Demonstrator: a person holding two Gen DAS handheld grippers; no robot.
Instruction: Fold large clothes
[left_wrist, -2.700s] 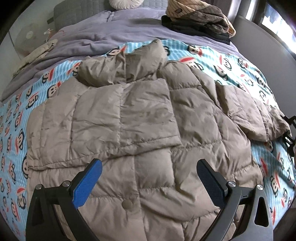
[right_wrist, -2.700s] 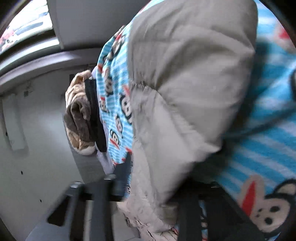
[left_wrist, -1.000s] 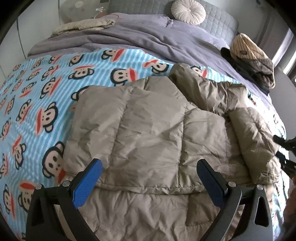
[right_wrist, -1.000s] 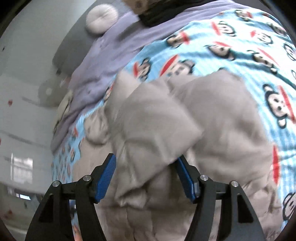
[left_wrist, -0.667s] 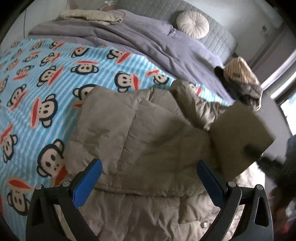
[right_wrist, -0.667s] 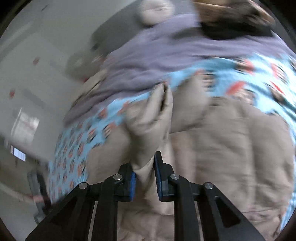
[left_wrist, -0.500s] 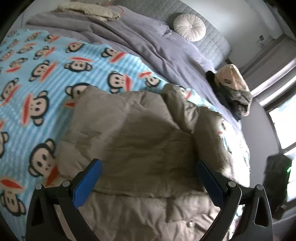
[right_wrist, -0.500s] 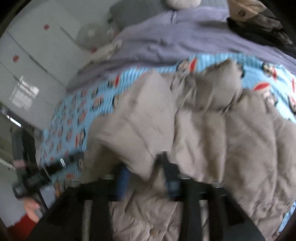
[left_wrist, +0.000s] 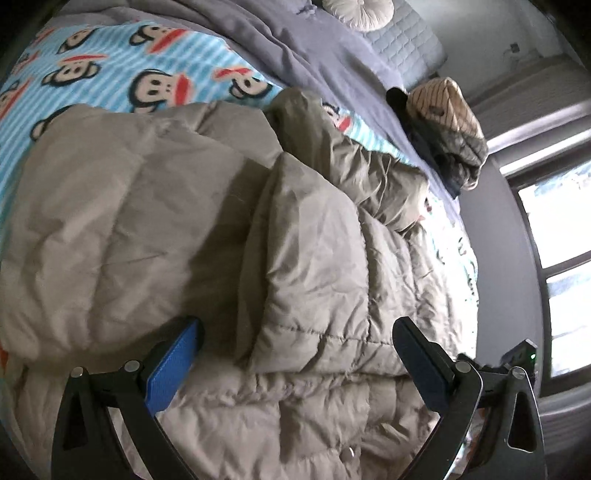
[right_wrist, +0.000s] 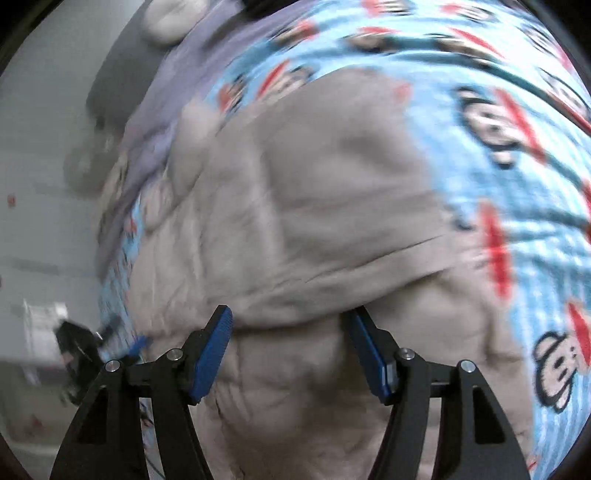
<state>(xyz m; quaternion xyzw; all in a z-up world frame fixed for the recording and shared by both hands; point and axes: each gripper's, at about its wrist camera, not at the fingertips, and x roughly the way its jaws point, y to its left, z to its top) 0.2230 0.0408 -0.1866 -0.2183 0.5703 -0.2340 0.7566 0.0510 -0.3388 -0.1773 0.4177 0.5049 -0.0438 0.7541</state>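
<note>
A beige quilted puffer jacket (left_wrist: 177, 221) lies on the blue monkey-print blanket (left_wrist: 110, 62). One sleeve (left_wrist: 314, 258) is folded across its body, with the hood (left_wrist: 306, 122) bunched beyond it. My left gripper (left_wrist: 295, 343) hovers open over the jacket's lower part, nothing between its fingers. In the blurred right wrist view, my right gripper (right_wrist: 291, 332) stands open just above the jacket (right_wrist: 314, 192). The edge of a folded layer lies at its fingertips and the pads do not press on it.
Purple duvet (left_wrist: 295, 40) and a round cushion (left_wrist: 354, 11) lie at the head of the bed. A pile of clothes (left_wrist: 443, 122) sits at the far right edge. A grey wall and window (left_wrist: 561, 258) close the right side.
My right gripper carried the sleeve across onto the jacket's body, opened and let it drop. My left gripper swung right and came lower over the jacket, still open.
</note>
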